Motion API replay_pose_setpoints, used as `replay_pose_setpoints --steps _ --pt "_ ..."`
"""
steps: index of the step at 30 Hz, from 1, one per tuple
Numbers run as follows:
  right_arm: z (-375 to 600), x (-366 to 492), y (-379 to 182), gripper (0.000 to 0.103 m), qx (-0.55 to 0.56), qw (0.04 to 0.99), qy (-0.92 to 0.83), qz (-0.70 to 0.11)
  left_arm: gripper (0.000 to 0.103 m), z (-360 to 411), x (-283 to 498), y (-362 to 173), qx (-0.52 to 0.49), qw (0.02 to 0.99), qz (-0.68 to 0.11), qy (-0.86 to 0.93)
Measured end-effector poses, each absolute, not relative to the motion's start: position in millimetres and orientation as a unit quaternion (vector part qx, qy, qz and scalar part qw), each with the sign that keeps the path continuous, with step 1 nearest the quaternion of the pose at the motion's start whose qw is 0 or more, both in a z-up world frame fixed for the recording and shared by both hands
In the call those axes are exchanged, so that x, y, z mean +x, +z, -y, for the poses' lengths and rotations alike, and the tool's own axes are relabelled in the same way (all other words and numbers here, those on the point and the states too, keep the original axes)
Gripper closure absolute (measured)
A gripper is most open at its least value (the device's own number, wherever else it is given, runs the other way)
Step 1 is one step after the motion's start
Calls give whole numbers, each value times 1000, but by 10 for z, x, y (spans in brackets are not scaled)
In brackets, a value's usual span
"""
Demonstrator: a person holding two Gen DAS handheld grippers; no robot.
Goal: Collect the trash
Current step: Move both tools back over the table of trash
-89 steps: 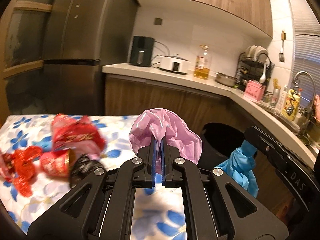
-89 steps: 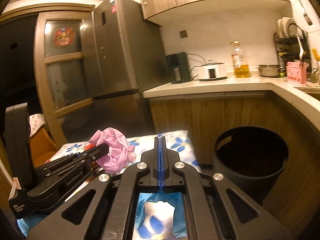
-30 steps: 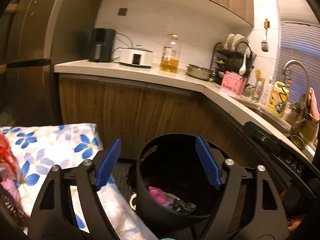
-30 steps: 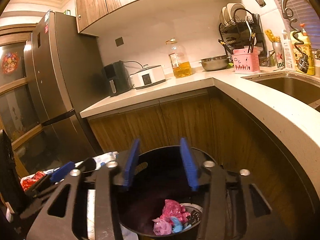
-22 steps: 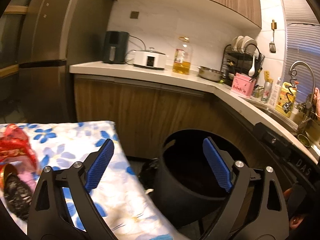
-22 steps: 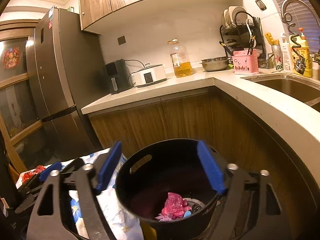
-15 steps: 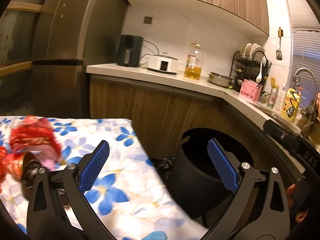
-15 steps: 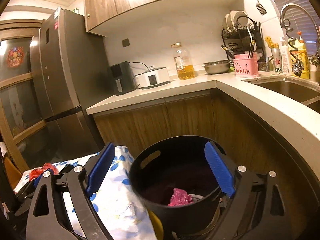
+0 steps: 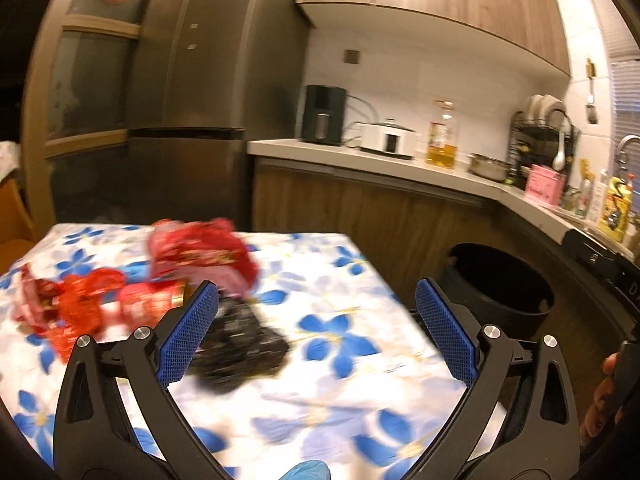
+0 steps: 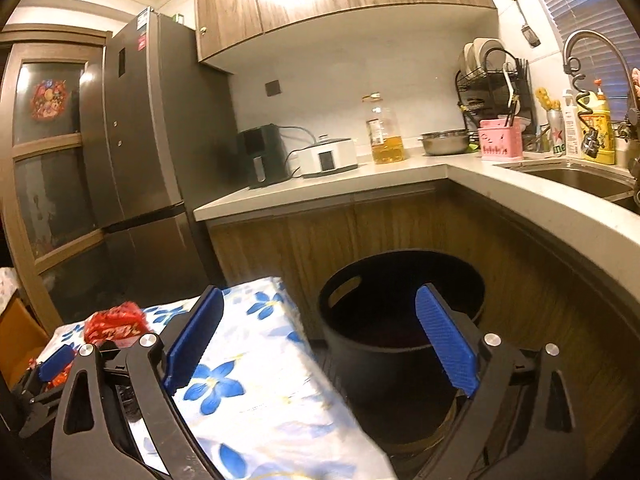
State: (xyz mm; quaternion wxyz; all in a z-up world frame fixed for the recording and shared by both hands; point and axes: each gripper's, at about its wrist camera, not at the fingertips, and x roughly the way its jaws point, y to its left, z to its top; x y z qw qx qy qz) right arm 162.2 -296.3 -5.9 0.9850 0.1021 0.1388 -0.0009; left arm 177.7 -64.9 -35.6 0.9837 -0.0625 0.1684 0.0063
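Our left gripper (image 9: 316,330) hangs over the flowered tablecloth (image 9: 352,392) with its blue pads spread wide and nothing between them; our right gripper (image 10: 320,344) is just as wide and empty, half over the table edge, half over the black bin (image 10: 400,320). Just beyond the left pad lies a crumpled black wrapper (image 9: 240,352). Behind it sits a heap of red wrappers (image 9: 200,256), blurred. The bin stands on the floor beside the table, below the wooden counter (image 10: 360,188).
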Motion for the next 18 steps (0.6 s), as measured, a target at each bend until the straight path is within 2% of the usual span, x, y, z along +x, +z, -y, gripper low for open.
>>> replay_pose_setpoints --steps 10,18 --pt "2105 1717 -394 10 79 978 75 -177 6 -278 1498 -501 -88 978 -160 102" --pt "1390 1956 -680 10 51 964 141 -220 6 -739 1413 -598 -102 970 -163 146"
